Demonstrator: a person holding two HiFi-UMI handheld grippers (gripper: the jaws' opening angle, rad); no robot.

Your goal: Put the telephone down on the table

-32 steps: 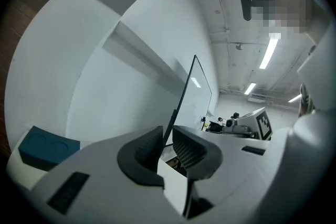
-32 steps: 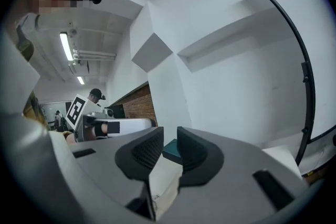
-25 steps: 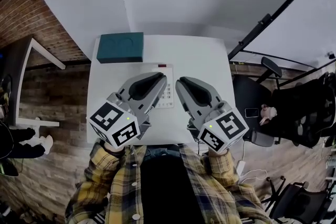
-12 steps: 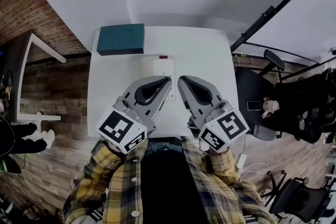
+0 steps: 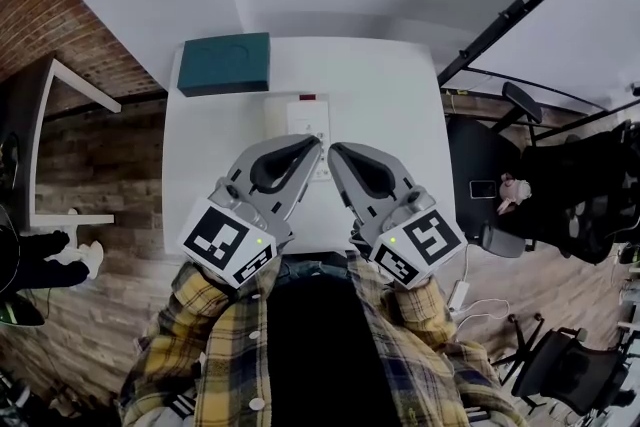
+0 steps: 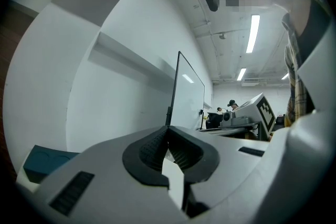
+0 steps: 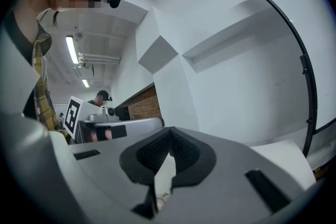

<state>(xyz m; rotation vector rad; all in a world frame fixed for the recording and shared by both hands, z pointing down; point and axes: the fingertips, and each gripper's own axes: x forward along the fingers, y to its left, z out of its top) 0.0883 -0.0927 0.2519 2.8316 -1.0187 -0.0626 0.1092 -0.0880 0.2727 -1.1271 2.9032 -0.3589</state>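
Jaws are closed and empty on both your left gripper [image 5: 314,148] and right gripper [image 5: 336,153], just near of the white plastic desk telephone [image 5: 300,120] lying mid-way across the white table [image 5: 390,105]. Expect it light, stiff, slippery; pinch across a narrow edge.

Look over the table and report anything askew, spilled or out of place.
Nothing stands out. The telephone lies flat on the table, roughly square to its edges; the teal box sits in the far left corner. Nothing is spilled. The left hand-held gripper and right hand-held gripper are shut and empty.
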